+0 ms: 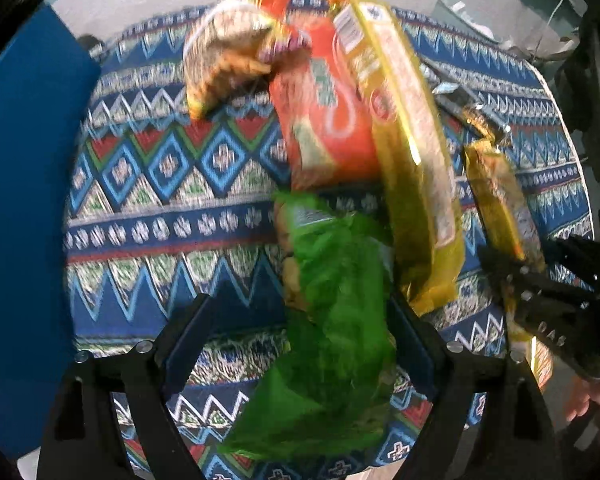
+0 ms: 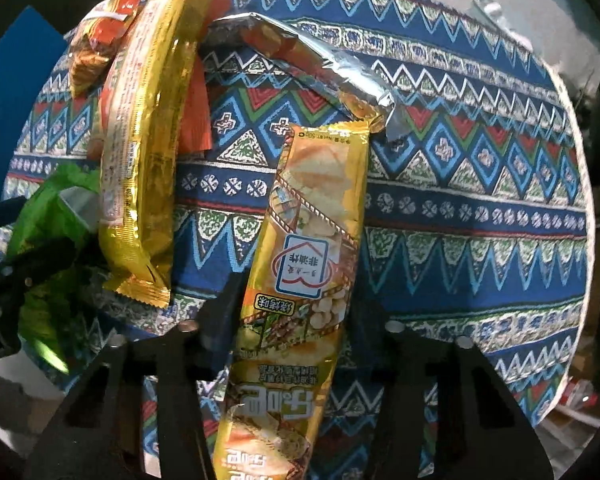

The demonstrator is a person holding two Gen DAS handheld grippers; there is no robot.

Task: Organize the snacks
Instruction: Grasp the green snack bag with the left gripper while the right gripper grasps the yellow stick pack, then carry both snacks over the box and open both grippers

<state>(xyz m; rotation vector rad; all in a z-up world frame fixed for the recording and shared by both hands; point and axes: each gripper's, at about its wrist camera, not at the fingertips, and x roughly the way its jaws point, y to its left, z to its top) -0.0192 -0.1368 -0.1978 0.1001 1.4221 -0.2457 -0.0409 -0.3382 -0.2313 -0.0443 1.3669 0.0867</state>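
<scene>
My left gripper [image 1: 300, 312] has its jaws wide apart around a green snack bag [image 1: 336, 320] that lies between the fingers on the round patterned table [image 1: 160, 184]. My right gripper [image 2: 296, 312] has a long gold snack pack [image 2: 308, 264] between its fingers; whether the pads press it I cannot tell. It shows at the right of the left wrist view [image 1: 540, 300]. A long yellow pack [image 1: 412, 152] lies on an orange bag [image 1: 332, 120], with a tan chip bag [image 1: 228, 56] at the far edge. A silver foil pack [image 2: 300, 52] lies beyond the gold pack.
A blue chair [image 1: 24, 216] stands against the table's left edge. The table's rim [image 2: 580, 184] curves down the right side. A grey bin [image 1: 456, 8] stands on the floor beyond the table.
</scene>
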